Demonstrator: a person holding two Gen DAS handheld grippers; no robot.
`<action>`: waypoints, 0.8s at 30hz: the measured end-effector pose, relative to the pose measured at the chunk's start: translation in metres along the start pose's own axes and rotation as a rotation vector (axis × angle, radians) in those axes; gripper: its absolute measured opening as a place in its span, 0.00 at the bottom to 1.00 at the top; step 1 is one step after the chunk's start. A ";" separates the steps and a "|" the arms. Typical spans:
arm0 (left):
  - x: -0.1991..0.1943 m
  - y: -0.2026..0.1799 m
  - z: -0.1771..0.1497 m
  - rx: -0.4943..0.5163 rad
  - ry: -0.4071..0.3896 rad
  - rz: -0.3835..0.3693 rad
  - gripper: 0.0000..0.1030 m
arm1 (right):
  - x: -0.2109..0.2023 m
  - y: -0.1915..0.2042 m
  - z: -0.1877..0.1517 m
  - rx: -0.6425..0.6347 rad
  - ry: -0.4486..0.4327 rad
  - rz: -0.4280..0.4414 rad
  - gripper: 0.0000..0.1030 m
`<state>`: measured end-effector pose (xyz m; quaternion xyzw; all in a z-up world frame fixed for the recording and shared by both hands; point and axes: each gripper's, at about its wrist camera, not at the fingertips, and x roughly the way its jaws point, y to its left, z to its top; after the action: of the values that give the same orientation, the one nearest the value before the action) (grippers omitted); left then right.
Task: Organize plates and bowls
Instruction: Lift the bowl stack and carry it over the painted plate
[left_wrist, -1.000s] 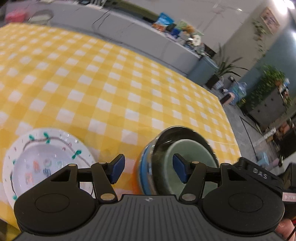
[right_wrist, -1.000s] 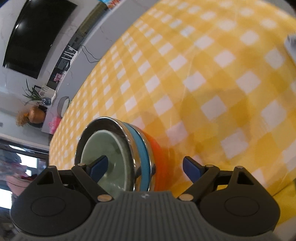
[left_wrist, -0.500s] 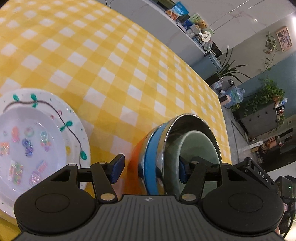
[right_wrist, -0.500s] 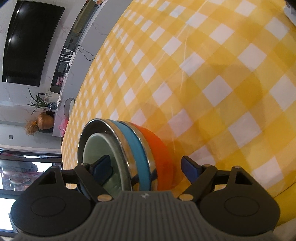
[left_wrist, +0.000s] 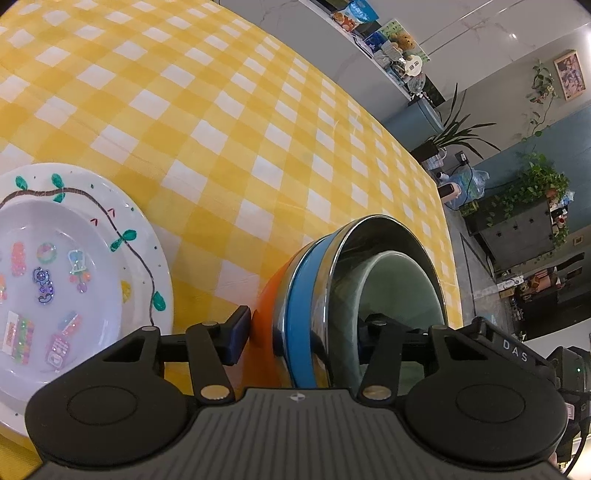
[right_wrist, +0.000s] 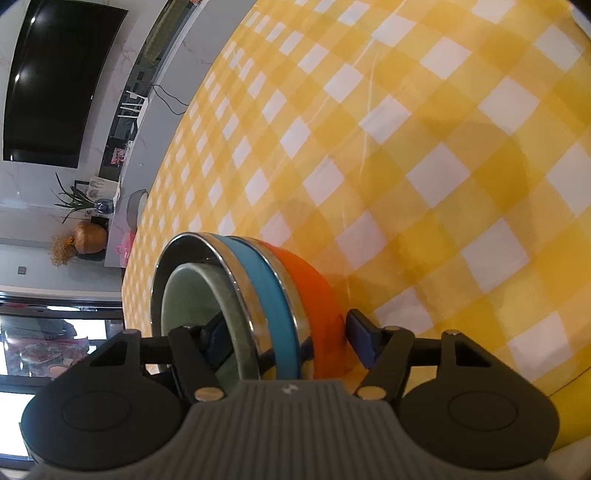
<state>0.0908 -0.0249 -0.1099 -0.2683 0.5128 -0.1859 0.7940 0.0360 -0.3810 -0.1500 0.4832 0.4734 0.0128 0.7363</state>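
A nested stack of bowls (left_wrist: 299, 295) stands on the table: orange outermost, then a blue band, a steel bowl and a pale green bowl inside. My left gripper (left_wrist: 301, 334) straddles the stack's wall, one pad beside the orange side and the other finger down in the green bowl. Its jaws are closing. My right gripper (right_wrist: 284, 339) straddles the stack of bowls (right_wrist: 273, 295) from the opposite side in the same way, jaws also closing. On both, the outer pad is at the orange wall, and I see no firm press. A white decorated plate (left_wrist: 140, 236) lies left of the stack.
The table wears a yellow and white checked cloth (left_wrist: 258, 129). Its far edge (left_wrist: 439, 192) drops off to a floor with plants and a cabinet. A counter (right_wrist: 122, 177) and a dark screen lie beyond the other side. A white rim (right_wrist: 583, 18) shows at the corner.
Both pairs of jaws have narrowed around the stack's wall. The left gripper sank and rolled, so the plate and stack look closer. The right gripper stayed in place.
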 end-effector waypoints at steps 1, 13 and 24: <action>0.000 0.000 0.000 0.004 -0.001 0.003 0.56 | 0.001 0.000 0.000 0.000 -0.001 -0.003 0.59; -0.003 -0.005 -0.002 0.028 -0.017 0.027 0.54 | 0.003 0.005 -0.003 -0.057 0.004 -0.040 0.48; -0.016 -0.018 -0.006 0.050 -0.037 0.037 0.54 | -0.006 0.003 -0.005 -0.072 0.002 0.000 0.48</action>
<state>0.0787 -0.0313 -0.0896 -0.2421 0.4982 -0.1788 0.8131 0.0306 -0.3791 -0.1439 0.4565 0.4732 0.0303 0.7528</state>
